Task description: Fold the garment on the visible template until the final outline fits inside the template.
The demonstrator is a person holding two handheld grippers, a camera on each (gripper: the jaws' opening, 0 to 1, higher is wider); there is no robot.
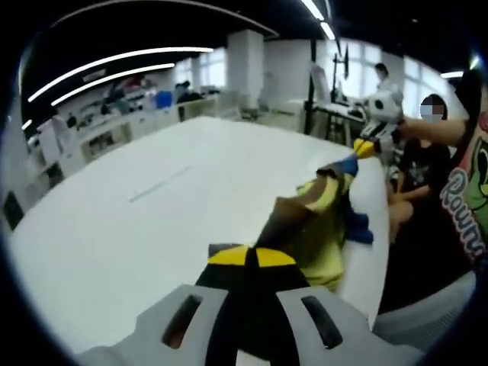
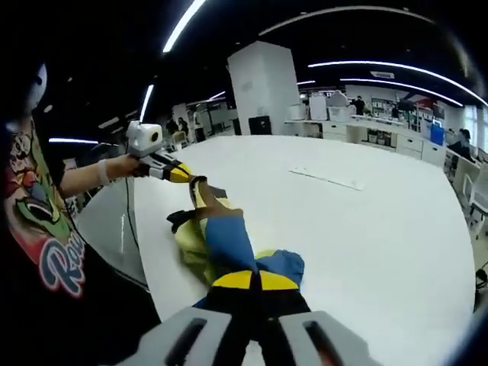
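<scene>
The person wears a black T-shirt with a colourful cartoon print and curved lettering. Each gripper has grey jaw mounts, black jaws and yellow tips.

One garment lay on one white table. Two grippers, the left gripper and the right gripper, were there, and one strip lay far off.
</scene>
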